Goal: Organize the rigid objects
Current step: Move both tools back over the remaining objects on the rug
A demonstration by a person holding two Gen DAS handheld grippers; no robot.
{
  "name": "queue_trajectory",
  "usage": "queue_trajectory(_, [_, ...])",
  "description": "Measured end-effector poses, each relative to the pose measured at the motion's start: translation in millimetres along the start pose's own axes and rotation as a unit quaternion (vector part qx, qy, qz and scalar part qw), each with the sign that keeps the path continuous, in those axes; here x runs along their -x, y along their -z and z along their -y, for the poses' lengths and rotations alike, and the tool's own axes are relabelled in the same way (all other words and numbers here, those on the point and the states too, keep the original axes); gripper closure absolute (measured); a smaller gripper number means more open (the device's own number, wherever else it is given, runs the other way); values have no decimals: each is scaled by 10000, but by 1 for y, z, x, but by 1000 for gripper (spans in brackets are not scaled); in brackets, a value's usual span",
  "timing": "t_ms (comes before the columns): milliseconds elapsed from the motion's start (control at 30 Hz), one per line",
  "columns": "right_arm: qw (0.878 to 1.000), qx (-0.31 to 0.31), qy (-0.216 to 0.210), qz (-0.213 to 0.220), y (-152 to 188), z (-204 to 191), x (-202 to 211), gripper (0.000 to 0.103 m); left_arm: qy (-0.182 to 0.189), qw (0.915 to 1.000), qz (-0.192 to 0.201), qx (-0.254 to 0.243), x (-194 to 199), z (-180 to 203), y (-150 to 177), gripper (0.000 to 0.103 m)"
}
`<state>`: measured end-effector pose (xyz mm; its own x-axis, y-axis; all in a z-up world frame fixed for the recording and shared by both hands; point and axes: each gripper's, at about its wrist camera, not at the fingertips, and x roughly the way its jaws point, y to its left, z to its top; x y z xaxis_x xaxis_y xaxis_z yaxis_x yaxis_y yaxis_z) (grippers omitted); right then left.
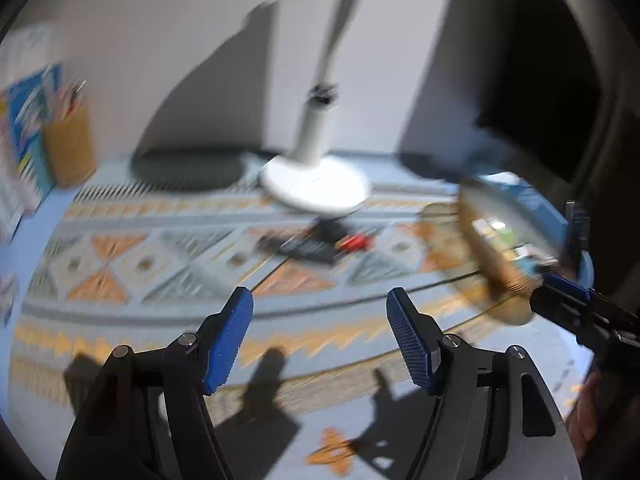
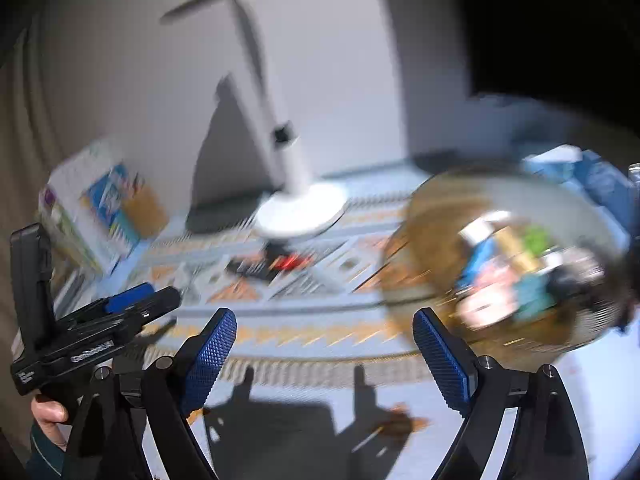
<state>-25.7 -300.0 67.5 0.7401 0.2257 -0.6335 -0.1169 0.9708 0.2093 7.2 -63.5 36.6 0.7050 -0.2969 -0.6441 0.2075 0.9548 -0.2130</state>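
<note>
The bench (image 1: 120, 208) wears a pale blue cloth (image 2: 304, 336) with orange and grey triangles and zigzags, set against a plain white wall (image 1: 160, 40); both views are blurred. Ahead of the left claw (image 1: 320, 340), whose blue pads stand wide apart and hold nothing, one white lamp (image 1: 316, 184) stands on a round base. Between claw and lamp lie small dark and red items (image 1: 320, 244), too smeared to count. Far left of it are one tan cup (image 1: 70, 144) of pens and some boxes (image 1: 28, 120) with unreadable print. The right claw (image 2: 324, 352) is likewise spread wide and empty; just ahead to its right sits one woven basket (image 2: 432, 220) of mixed small objects.
</note>
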Motion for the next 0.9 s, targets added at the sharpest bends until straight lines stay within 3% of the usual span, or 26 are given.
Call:
queue_trajectory(100, [9990,335,63,-302,13,-20,-33,14,-173,9993,-166,275,-16,-23,14,35])
queue_trajectory(267, [9958,499,485,-588,30,-22,-72,14,-129,9983,-204,534,-23,-37,23,35])
queue_trajectory(433, [9962,107,435,-750,27,-3,-77,10,-73,9973,-284,675,-28,-41,25,35])
queue_trajectory(567, [9947,-409,58,-944,31,17,-82,9,64,9961,-360,806,-31,-46,25,35])
queue_trajectory(900, [9935,40,325,-1095,33,0,-88,7,-71,9968,-579,540,-38,-35,26,35])
